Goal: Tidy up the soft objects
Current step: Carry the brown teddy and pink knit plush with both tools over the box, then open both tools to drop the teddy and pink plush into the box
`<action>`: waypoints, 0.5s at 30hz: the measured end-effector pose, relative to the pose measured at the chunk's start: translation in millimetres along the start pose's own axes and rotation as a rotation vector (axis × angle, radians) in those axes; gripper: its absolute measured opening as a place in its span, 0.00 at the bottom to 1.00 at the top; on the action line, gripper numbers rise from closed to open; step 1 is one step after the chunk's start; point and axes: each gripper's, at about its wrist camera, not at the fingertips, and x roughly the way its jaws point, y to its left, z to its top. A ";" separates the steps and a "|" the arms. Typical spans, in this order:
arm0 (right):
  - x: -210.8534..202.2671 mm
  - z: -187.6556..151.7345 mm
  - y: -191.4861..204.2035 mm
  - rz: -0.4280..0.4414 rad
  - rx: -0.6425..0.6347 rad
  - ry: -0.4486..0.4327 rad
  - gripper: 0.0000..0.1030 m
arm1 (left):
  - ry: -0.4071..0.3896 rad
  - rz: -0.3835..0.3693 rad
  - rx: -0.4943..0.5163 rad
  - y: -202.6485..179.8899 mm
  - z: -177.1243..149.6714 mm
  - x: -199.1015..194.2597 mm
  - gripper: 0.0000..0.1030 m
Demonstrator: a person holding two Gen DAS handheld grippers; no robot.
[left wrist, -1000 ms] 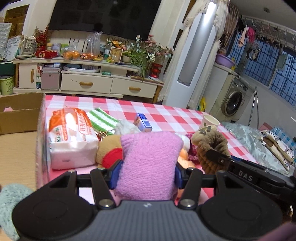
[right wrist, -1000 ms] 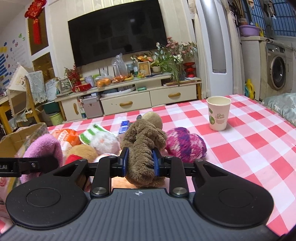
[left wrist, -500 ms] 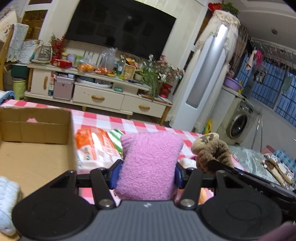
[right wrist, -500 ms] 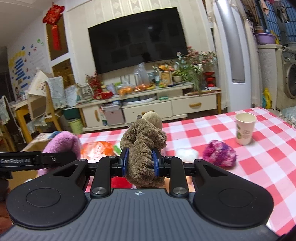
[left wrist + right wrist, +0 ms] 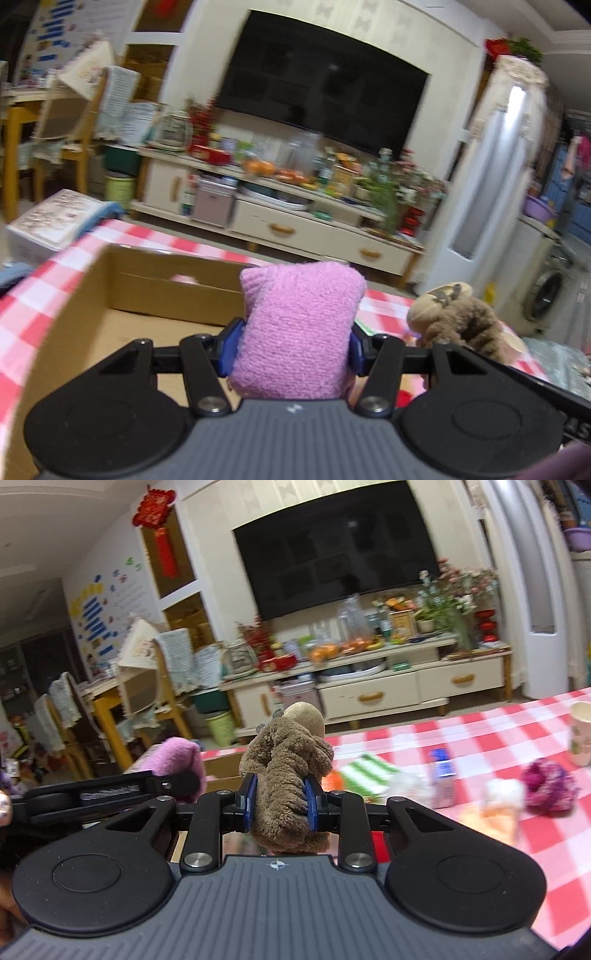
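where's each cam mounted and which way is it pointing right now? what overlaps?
Left wrist: on the left gripper, looking along its fingers past the clamped pink knit pad over the cardboard box toward the TV.
Right wrist: on the right gripper, clamping the brown plush, facing the TV across the checkered table.
Shared: both toys; the left gripper shows in the right view.

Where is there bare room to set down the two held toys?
The cardboard box floor, bordered by its walls, looks bare ahead of the pink knit toy. Crowded: the tablecloth beside the brown plush, around the striped cloth.
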 end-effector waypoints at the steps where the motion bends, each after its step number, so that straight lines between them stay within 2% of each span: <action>1: 2.6 0.3 3.1 0.014 0.000 0.006 0.32 | -0.005 0.024 -0.004 4.7 1.4 -0.4 0.54; 9: 31.5 -7.6 28.7 0.094 -0.021 0.079 0.32 | -0.030 0.162 -0.059 34.4 11.8 0.3 0.54; 15: 41.8 -8.8 34.2 0.123 -0.028 0.124 0.33 | -0.022 0.208 -0.071 49.6 13.7 1.6 0.54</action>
